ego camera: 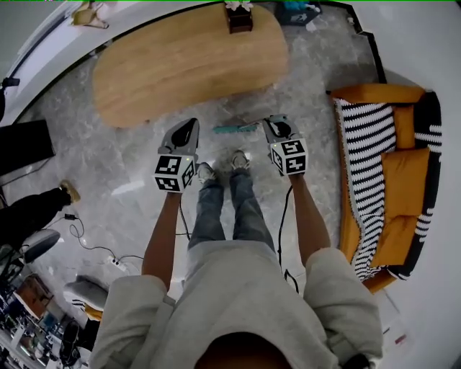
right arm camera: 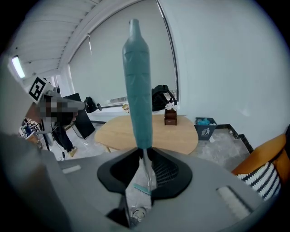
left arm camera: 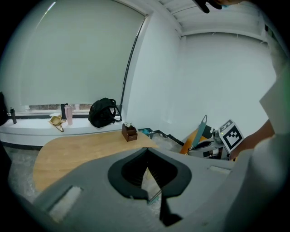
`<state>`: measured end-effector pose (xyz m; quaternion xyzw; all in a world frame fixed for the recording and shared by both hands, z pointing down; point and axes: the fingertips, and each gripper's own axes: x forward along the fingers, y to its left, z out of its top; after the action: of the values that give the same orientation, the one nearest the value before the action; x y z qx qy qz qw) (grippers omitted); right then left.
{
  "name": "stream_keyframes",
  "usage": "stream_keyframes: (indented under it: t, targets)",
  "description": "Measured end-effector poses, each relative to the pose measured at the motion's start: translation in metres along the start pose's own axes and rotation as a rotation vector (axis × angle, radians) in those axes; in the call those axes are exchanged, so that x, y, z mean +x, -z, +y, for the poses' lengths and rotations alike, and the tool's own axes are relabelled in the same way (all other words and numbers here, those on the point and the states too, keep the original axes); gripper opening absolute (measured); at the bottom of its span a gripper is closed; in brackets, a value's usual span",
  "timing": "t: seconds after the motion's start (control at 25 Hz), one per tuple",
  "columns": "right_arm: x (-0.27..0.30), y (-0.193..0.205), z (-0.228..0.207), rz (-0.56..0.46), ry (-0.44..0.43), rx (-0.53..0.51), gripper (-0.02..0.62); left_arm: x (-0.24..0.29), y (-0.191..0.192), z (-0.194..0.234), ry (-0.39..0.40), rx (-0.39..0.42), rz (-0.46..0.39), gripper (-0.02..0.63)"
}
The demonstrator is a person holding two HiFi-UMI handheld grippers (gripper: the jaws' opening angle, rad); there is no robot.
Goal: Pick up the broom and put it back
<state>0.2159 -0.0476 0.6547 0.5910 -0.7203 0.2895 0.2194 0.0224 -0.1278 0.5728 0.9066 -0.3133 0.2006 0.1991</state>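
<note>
Right gripper pinches the broom by its thin metal shaft, just under the teal grip, which stands upright out of the jaws. Left gripper carries nothing: its jaw tips meet, with only floor showing through the slot behind them.

On my head view, both forearms reach straight ahead of the person, side by side. Both tools tip down toward the marble floor, marker cubes facing the camera. The broom's teal brush head lies between the two grippers, just ahead of the person's shoes; I cannot tell whether it touches the floor.

The count:
- two grippers
- one broom
- one oval wooden table with one small brown box on it
- one orange sofa with one black-and-white striped throw

The pinch on the shaft shows in the right gripper view alone. The left gripper view gives me the other tool side-on, the teal grip slanting above its cube, and a black backpack on the window ledge. The sofa's full length appears only from the head.
</note>
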Motion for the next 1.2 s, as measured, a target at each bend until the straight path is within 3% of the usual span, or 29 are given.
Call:
stream_keyframes:
  t: [0.28, 0.68, 1.2]
  targets:
    - [0.003, 0.015, -0.018, 0.029, -0.028, 0.000, 0.086, 0.022, 0.007, -0.016, 0.022, 0.005, 0.025, -0.004]
    - [0.053, 0.031, -0.022, 0.093, -0.133, -0.008, 0.086, 0.041, 0.032, -0.003, -0.005, -0.028, 0.075, -0.005]
    - [0.131, 0.014, -0.044, 0.100, -0.227, 0.012, 0.086, 0.049, 0.058, 0.031, -0.063, -0.059, 0.123, -0.004]
